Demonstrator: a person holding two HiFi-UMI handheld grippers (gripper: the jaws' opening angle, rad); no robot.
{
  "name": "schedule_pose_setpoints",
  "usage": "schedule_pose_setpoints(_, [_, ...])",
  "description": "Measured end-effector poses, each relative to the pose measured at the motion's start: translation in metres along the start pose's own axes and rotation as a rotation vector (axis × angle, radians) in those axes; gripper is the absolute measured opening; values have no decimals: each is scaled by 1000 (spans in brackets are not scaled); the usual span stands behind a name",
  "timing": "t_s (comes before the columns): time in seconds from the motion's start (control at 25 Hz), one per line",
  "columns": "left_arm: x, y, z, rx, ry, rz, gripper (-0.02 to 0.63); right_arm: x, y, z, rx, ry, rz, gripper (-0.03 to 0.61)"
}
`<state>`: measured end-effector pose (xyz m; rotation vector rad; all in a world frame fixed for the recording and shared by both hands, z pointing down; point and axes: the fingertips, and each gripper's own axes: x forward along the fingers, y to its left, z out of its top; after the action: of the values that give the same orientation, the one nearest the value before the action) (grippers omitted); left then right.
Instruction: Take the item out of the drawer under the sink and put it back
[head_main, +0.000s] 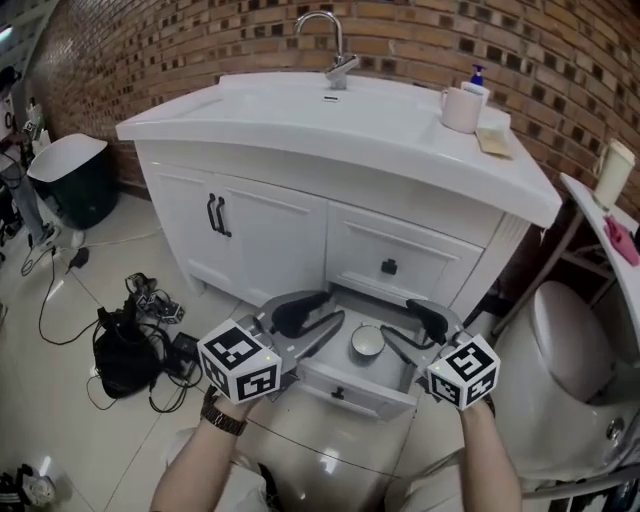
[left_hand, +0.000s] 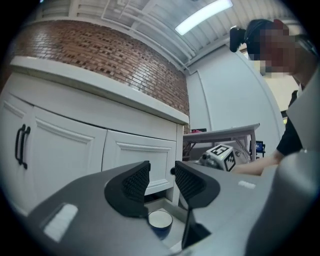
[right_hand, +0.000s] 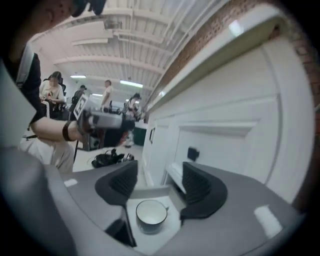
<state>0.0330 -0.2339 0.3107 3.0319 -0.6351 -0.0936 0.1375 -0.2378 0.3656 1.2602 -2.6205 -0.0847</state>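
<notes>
The lower drawer (head_main: 352, 388) under the white sink vanity (head_main: 330, 120) is pulled out. A dark cup with a white inside (head_main: 367, 342) stands upright in it. My left gripper (head_main: 315, 325) hangs over the drawer's left side, my right gripper (head_main: 410, 335) over its right side, the cup between them. In the left gripper view the jaws (left_hand: 162, 182) stand apart with nothing between them, the cup (left_hand: 160, 222) below. In the right gripper view the jaws (right_hand: 160, 185) are open above the cup (right_hand: 151, 215) and do not touch it.
The shut upper drawer has a black knob (head_main: 389, 267). Cabinet doors with black handles (head_main: 215, 215) are to the left. A black bag with cables (head_main: 130, 345) lies on the floor, a dark bin (head_main: 72, 180) stands far left, a toilet (head_main: 575, 370) at right. A mug (head_main: 461, 108) sits on the counter.
</notes>
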Motion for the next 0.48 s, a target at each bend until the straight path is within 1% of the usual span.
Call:
schedule_pose_setpoints(0.04, [-3,0,3,44,11,10,182,-16,-2,18,6,-78,-34,222])
schedule_pose_setpoints(0.12, [-7,-4,11,104,20,19,187,-51,-3,42,24,-181,-93,148])
schedule_pose_setpoints(0.16, [-9,-9,15,116,16,18,187,-67,-3,47,28,-206,-119,100])
schedule_pose_setpoints(0.2, [-11,-13,18,116,10,12,187,-82,-1,48,27,-216,-142,66])
schedule_pose_setpoints(0.28, [-14,-20,22,95,-4,-2,187,-102,2,45,14,-209,-179,22])
schedule_pose_setpoints(0.32, [-15,-23,23,81,-7,-6,187,-108,3,43,8,-200,-190,11])
schedule_pose_setpoints(0.48, [-18,-31,16,64,10,-11,189,-120,3,37,1,-173,-205,11])
